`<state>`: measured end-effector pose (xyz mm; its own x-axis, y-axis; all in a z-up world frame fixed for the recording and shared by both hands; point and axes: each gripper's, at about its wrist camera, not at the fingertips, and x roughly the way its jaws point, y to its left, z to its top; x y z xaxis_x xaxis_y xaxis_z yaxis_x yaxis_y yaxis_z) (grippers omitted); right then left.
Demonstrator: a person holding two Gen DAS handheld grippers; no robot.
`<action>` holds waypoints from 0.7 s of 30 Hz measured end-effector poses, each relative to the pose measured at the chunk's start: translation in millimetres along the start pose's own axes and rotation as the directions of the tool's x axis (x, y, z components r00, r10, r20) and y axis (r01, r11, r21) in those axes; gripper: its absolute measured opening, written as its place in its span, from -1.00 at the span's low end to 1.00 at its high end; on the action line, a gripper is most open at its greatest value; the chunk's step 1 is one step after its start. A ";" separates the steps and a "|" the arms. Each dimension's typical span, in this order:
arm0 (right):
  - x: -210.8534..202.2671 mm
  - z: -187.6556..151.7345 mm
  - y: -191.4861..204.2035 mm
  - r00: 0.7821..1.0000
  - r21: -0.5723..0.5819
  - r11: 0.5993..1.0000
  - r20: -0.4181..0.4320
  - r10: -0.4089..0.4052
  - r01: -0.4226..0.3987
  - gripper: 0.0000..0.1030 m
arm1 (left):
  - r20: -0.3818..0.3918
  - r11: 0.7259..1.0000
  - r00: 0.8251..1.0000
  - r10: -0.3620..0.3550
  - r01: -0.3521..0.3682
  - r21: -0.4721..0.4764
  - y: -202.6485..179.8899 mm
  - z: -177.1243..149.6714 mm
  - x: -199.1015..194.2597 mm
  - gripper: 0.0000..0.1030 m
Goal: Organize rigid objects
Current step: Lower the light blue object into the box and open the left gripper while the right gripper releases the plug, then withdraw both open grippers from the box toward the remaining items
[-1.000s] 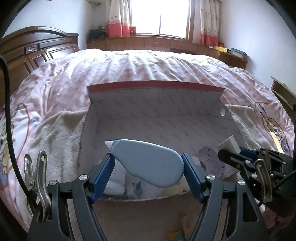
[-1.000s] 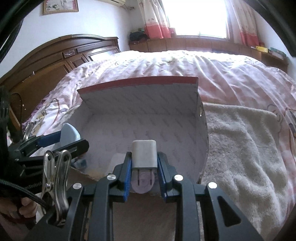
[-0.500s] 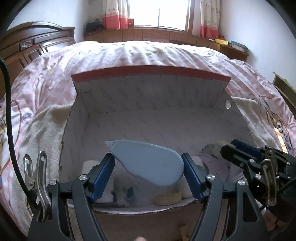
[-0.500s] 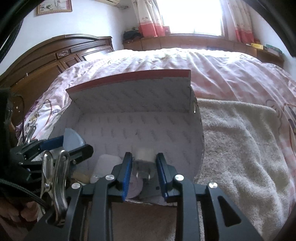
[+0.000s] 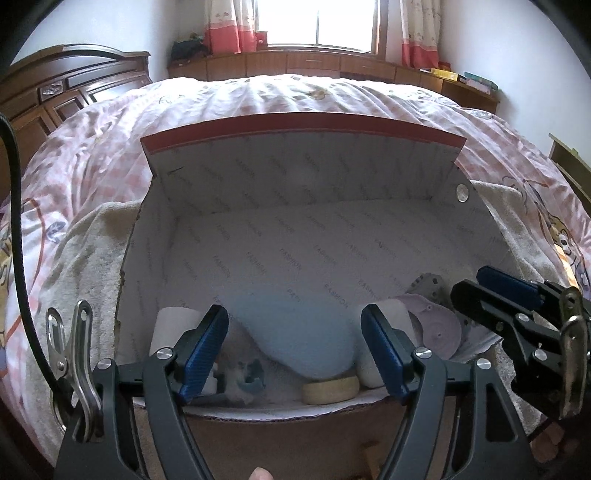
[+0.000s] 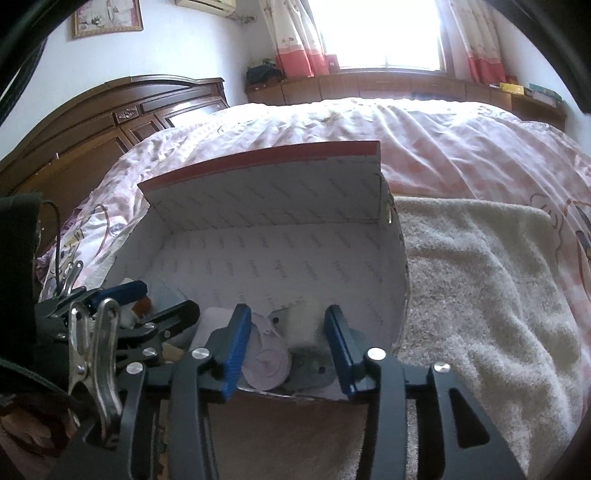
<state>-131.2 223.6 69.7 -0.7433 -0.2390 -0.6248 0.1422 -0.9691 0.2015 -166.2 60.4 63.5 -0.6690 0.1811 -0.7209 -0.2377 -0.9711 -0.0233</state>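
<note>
Left hand-held gripper (image 5: 293, 352) apart around blue dispenser (image 5: 295, 332); right hand-held gripper (image 6: 288, 345) opening, plug (image 6: 303, 325) between. Light, stiff, slippery; flat sides best.

"FASHION" printed repeatedly, faint grey, all over inside lining of box (image 5: 295, 206); nothing else legible.

Bright window (image 5: 320, 20), pink curtains (image 5: 226, 26), dark wooden headboard (image 6: 110, 122), perhaps carved.

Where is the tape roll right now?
In the left wrist view, the tape roll lies inside the box at its near wall, just below the pale blue dispenser.
</note>
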 end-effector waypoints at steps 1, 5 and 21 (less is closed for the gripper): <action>-0.3 -0.3 0.2 1.000 -0.001 1.000 0.002 0.000 0.000 -0.09 | 0.001 1.000 1.000 0.000 0.000 0.002 0.2 0.1 -0.1 0.55; -1.1 -1.5 0.9 1.000 -0.001 1.000 0.003 -0.001 0.001 -0.08 | 0.004 1.000 1.000 0.000 0.000 0.004 0.6 0.2 -1.0 0.61; -25.9 -10.8 -2.5 1.000 0.050 0.999 0.011 0.004 -0.005 -0.08 | 0.006 1.000 1.000 -0.001 0.001 0.006 2.8 -12.7 -34.0 0.60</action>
<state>-105.3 231.5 77.3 -0.7500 -0.2422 -0.6155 0.1130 -0.9638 0.2416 -135.1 49.5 79.1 -0.6731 0.1831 -0.7165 -0.2429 -0.9699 -0.0197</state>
